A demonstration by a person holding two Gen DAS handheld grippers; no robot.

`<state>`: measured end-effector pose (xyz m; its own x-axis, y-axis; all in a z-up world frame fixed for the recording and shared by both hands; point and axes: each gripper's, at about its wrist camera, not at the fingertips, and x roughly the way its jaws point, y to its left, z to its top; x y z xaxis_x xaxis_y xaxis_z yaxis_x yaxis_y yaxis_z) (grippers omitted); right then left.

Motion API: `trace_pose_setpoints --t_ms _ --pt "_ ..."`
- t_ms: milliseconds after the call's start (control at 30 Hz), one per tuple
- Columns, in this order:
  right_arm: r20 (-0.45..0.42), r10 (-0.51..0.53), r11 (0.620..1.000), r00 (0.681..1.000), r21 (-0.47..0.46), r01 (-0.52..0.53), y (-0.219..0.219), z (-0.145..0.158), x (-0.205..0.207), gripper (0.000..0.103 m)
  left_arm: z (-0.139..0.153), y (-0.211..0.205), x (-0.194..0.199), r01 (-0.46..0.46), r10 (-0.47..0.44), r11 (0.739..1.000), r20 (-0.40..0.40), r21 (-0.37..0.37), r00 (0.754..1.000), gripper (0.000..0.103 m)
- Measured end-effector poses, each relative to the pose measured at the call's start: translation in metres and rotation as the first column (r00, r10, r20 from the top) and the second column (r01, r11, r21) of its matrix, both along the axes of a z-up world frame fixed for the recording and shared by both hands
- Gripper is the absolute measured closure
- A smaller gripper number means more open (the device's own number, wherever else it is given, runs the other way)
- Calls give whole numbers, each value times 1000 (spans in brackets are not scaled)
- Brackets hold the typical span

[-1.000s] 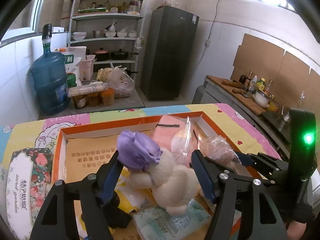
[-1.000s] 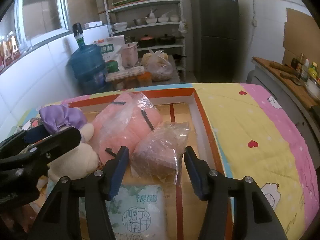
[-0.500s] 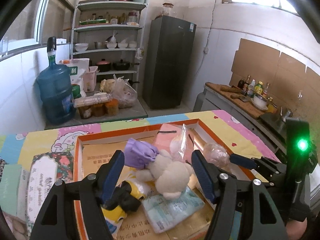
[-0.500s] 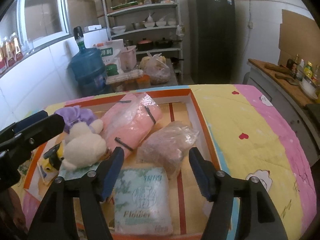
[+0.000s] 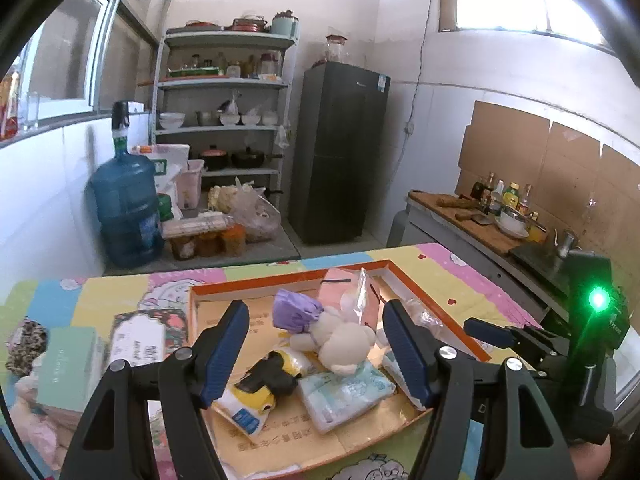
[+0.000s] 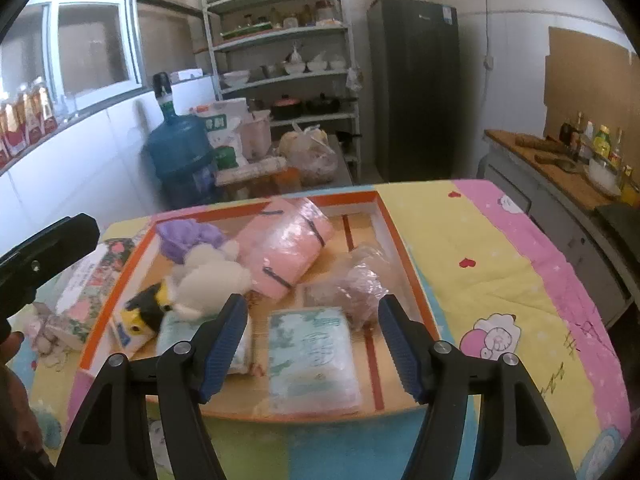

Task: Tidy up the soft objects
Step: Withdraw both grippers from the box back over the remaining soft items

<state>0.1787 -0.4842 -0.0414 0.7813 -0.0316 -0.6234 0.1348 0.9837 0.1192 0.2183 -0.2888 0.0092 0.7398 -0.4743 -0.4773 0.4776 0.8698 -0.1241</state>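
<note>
From the left wrist view, the left gripper (image 5: 316, 350) was seen held above the near part of an orange-rimmed tray (image 5: 434, 307), angled downward toward it. Its jaws were spread wide and nothing was pressed between the blue pads; the things framed by them lay below in the tray. A white plush toy (image 5: 340, 340) with a purple bow (image 5: 294, 312) was found at the middle of the tray, a yellow and black packet (image 5: 260, 384) and a pale green tissue pack (image 5: 344, 392) just in front of it, and a pink bagged bundle (image 5: 340, 292) behind it. The right gripper's body, with a green light (image 5: 599, 300), was caught only at the right edge of this view. A floral box (image 5: 140, 340) and a mint box (image 5: 66, 364) were shown on the quilt left of the tray.

From the right wrist view, the right gripper (image 6: 312, 344) was seen poised over the tray's near edge (image 6: 408, 264), also tilted downward. Its jaws were wide apart and empty, a tissue pack (image 6: 312, 356) lying in the tray beneath the gap. A clear bag of brownish stuff (image 6: 360, 280) by the right wall was shown plainly here. Beyond the tray, the pink-and-yellow quilt (image 6: 500, 264) was revealed far out to the right. Part of the left gripper was seen at the left edge.
</note>
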Motion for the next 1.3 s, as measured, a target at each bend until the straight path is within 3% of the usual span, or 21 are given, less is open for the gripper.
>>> trace_pose_setpoints --t_ms 400,1300 --pt "85 38 999 996 -36 -35 43 34 -30 33 28 41 -35 -61 61 998 103 2 993 34" --pt "169 166 983 972 -101 -150 155 68 -73 33 43 143 -90 -149 154 988 158 -42 975 34"
